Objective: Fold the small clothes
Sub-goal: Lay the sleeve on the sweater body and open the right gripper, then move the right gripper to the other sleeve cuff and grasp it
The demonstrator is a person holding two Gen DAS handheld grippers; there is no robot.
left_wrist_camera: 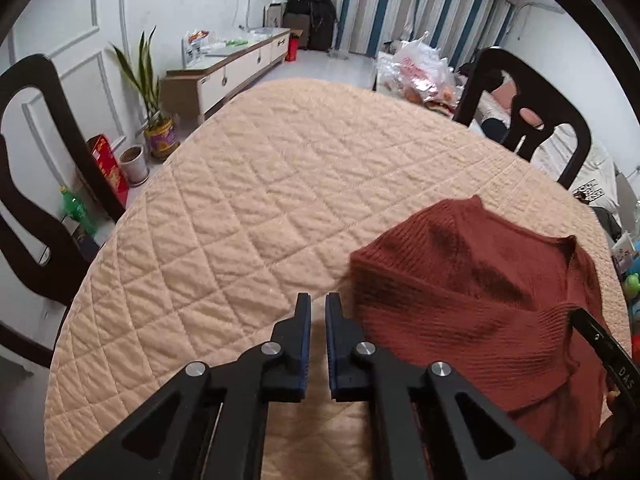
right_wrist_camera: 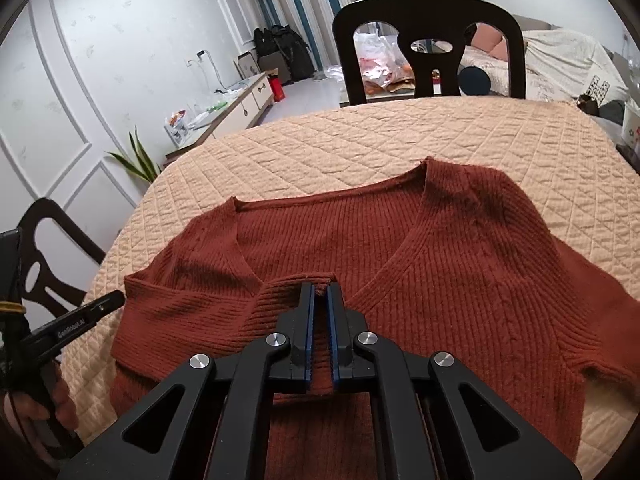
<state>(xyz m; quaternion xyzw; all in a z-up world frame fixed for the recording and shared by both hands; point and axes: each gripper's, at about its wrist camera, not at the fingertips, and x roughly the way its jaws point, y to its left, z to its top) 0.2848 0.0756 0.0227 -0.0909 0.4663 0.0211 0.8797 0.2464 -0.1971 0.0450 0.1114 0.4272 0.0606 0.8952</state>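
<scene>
A rust-red ribbed knit sweater (right_wrist_camera: 420, 248) lies on the round table's peach quilted cover (right_wrist_camera: 360, 140), V-neck facing me. My right gripper (right_wrist_camera: 319, 290) is shut on a folded sleeve cuff (right_wrist_camera: 296, 282) held over the sweater's front. My left gripper (left_wrist_camera: 318, 300) hovers over the bare cover just left of the sweater (left_wrist_camera: 460, 280); its jaws are nearly together with a narrow gap and hold nothing. The left gripper's finger also shows at the left edge of the right wrist view (right_wrist_camera: 80, 318).
Dark wooden chairs stand around the table: one at the far side (right_wrist_camera: 428, 40), one at left (left_wrist_camera: 32, 184), one at right (left_wrist_camera: 528, 116). A low white cabinet (left_wrist_camera: 236, 68), potted plants (left_wrist_camera: 156, 120) and a green bottle (left_wrist_camera: 76, 208) stand by the wall.
</scene>
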